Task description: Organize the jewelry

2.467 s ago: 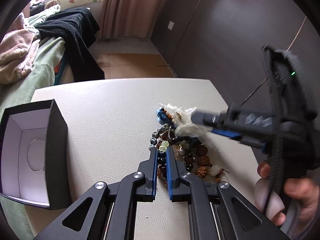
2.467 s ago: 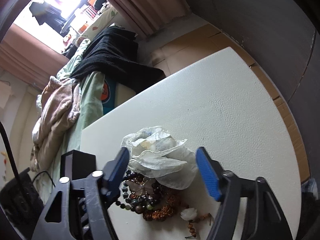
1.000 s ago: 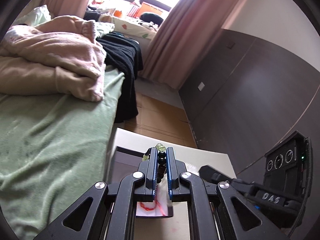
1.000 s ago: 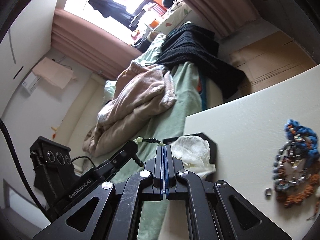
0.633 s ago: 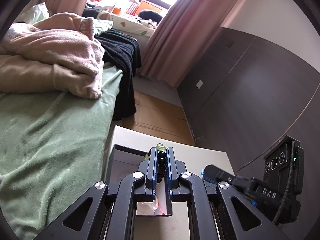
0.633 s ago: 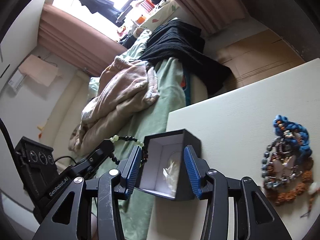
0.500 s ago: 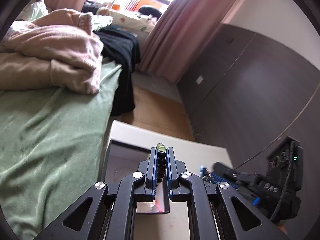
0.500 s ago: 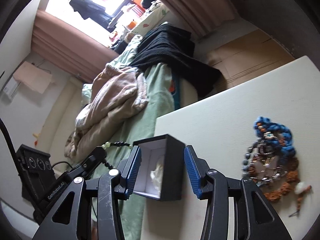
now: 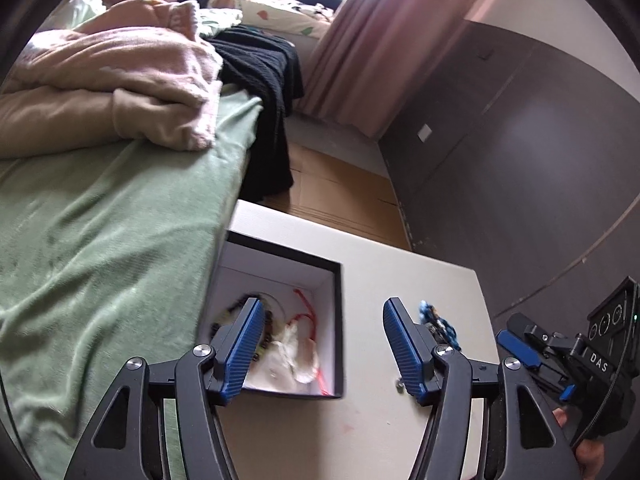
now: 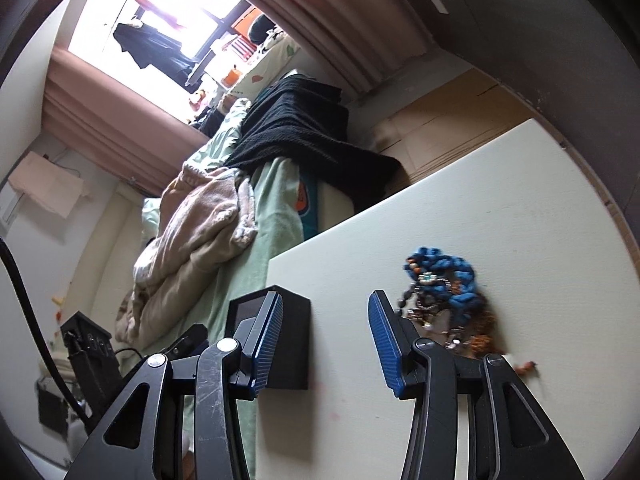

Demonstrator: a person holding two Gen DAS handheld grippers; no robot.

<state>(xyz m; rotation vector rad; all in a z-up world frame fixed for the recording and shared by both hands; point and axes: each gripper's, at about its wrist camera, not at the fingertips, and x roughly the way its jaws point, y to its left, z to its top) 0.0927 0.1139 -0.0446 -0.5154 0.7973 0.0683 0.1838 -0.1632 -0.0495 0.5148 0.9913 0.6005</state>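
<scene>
My left gripper (image 9: 320, 346) spread wide above the black box (image 9: 338, 320), beads inside possibly a bracelet (image 9: 240, 322), blurred, right gripper (image 10: 324, 344) wide too, seeing only the box's outer wall, jewelry pile (image 10: 444, 292) beside.

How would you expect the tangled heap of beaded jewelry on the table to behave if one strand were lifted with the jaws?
The jewelry heap looks like strung beads and blue cord piled loosely, so a lifted strand would probably hang limp. The strands overlap, so neighbours may drag along. Round beads could slip between smooth jaws; the right gripper stands open beside the heap on the table.
</scene>
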